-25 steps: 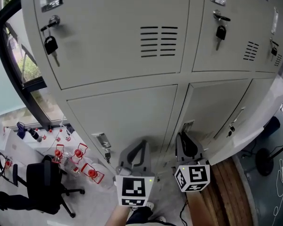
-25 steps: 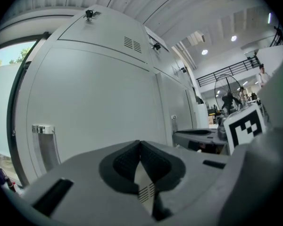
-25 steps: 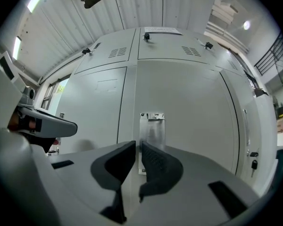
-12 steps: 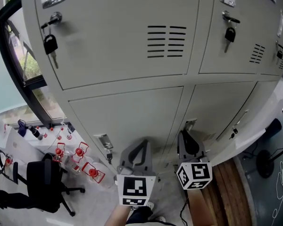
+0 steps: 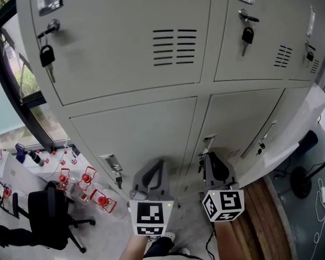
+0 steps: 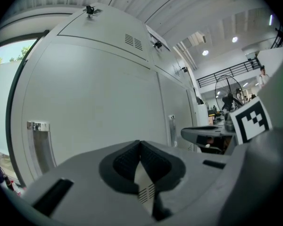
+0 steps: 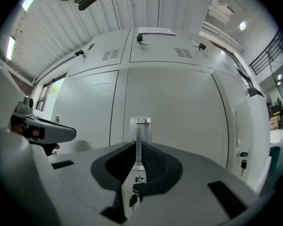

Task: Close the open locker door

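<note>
Grey lockers fill the head view. My right gripper (image 5: 208,156) points level at the lower middle locker door (image 5: 238,118), its tips just under that door's metal handle (image 5: 208,141). In the right gripper view the handle (image 7: 140,128) stands straight ahead beyond the right gripper (image 7: 136,145). Only a narrow slit shows between its pads, with nothing in it; a small key (image 7: 133,199) hangs below. My left gripper (image 5: 160,162) points at the lower left door (image 5: 141,129), shut and empty; the left gripper (image 6: 140,144) has its pads meeting at the tip. All doors look flush from the head view.
Keys hang from locks on the upper doors (image 5: 46,56) (image 5: 247,34). A black office chair (image 5: 49,213) and red-capped bottles (image 5: 86,183) stand on the floor at lower left by a dark window frame (image 5: 11,85). A wooden floor strip (image 5: 249,226) and a fan base (image 5: 302,184) lie at right.
The head view has shifted slightly against the lockers. Both grippers stay close before the lower doors, and the right one's tip now sits directly beneath the handle.
</note>
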### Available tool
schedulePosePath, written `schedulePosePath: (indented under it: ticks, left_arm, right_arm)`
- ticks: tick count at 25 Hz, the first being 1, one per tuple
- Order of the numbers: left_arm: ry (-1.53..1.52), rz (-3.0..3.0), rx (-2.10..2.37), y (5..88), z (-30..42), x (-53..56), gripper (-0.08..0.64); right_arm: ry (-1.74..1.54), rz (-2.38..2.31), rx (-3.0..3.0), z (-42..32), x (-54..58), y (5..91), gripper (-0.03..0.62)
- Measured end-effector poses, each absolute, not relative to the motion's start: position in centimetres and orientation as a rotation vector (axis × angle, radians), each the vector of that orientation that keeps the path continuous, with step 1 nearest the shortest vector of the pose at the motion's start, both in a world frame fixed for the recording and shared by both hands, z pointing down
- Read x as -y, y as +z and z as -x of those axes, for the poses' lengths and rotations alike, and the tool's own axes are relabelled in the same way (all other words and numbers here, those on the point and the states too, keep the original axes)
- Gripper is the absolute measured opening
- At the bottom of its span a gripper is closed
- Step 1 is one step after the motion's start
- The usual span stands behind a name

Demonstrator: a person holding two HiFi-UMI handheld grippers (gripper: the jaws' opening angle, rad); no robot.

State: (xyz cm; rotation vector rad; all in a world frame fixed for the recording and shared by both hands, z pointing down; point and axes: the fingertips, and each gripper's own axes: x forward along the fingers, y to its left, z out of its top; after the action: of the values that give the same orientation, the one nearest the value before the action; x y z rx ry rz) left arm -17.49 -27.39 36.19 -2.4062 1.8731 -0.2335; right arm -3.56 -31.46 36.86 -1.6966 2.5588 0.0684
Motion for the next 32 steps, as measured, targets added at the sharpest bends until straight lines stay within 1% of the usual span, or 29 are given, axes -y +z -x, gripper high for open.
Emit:
schedulePosePath:
  ticks: [15,19,32]
  left_arm:
    - [-0.166,2.452,-1.809,35.1,14.5,27.0,0.003]
    - [-0.151,2.467,-1.802,35.0,13.9,26.9,0.003]
    - [-0.131,2.493,-1.793,34.7,13.0,26.4,0.003]
  right_arm:
    - [0.099,2.035,-2.334,-6.3,27.2,35.9,0.046]
    - [0.082,2.078,-2.29,-8.2,26.3,35.8,0.034]
    - [0.085,2.146,-2.262,-10.4,24.5,35.6,0.018]
